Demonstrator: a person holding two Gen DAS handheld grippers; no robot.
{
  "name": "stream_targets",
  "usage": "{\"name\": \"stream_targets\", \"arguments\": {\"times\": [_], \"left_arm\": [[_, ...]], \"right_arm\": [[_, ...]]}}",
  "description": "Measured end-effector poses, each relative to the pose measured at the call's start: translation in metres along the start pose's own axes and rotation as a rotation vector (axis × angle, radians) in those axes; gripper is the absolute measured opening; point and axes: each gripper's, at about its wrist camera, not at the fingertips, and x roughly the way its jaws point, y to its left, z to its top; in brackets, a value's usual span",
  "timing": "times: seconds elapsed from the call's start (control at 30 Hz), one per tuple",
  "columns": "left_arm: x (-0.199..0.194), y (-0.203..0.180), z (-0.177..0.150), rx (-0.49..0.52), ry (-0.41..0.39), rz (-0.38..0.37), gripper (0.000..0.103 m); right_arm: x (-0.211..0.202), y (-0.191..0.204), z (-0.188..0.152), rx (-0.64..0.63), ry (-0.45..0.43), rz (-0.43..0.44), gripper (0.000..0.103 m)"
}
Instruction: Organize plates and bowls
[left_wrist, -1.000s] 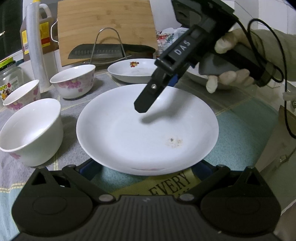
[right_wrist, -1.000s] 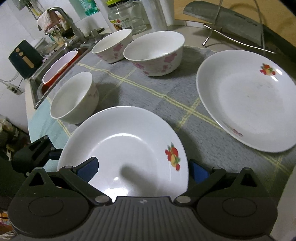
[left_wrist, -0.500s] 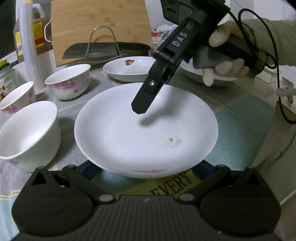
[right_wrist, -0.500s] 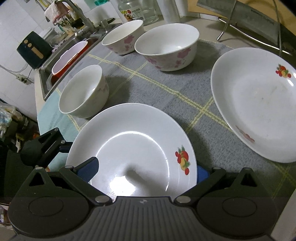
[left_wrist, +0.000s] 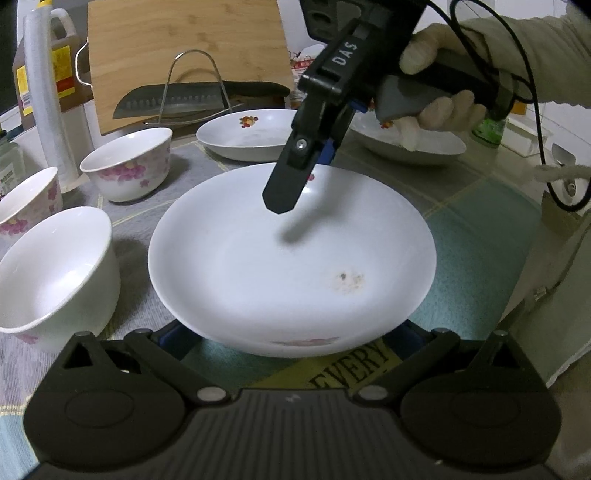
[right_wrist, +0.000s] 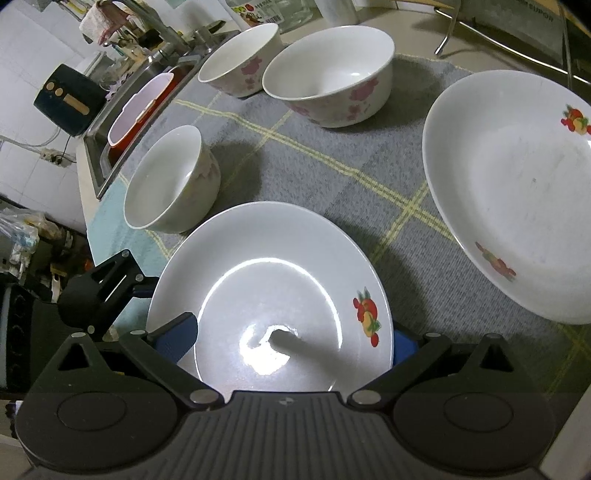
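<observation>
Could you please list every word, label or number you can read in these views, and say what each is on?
"DAS": white letters on the right gripper body.
"EVERY": dark letters on a yellow mat patch under the near plate.
Oil jug label: too blurred.
Jar label: too small.
Knife blade lettering: not legible.

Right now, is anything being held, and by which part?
Yes: the right claw pinches the white plate at its far rim, by the fruit print. The left claw's grip underneath cannot be told.
</observation>
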Motion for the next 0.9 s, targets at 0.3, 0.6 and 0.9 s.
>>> {"name": "stream_targets", "arguments": {"times": [0.3, 0.6, 0.9], "left_arm": [[0.001, 0.001, 0.002, 0.001, 0.011, -0.004, 0.103], [-0.001, -0.003, 0.002, 0.004, 0.026, -0.001, 0.103], [-0.008, -0.009, 0.008, 0.015, 0.027, 0.001, 0.103]], "right_arm": [[0.0, 0.005, -0.001, -0.018, 0.022, -0.028, 0.103], [-0.002, 0.008, -0.004, -0.022, 0.014, -0.027, 0.103], [-0.011, 0.015, -0.013, -0.029, -0.009, -0.028, 0.103]]}}
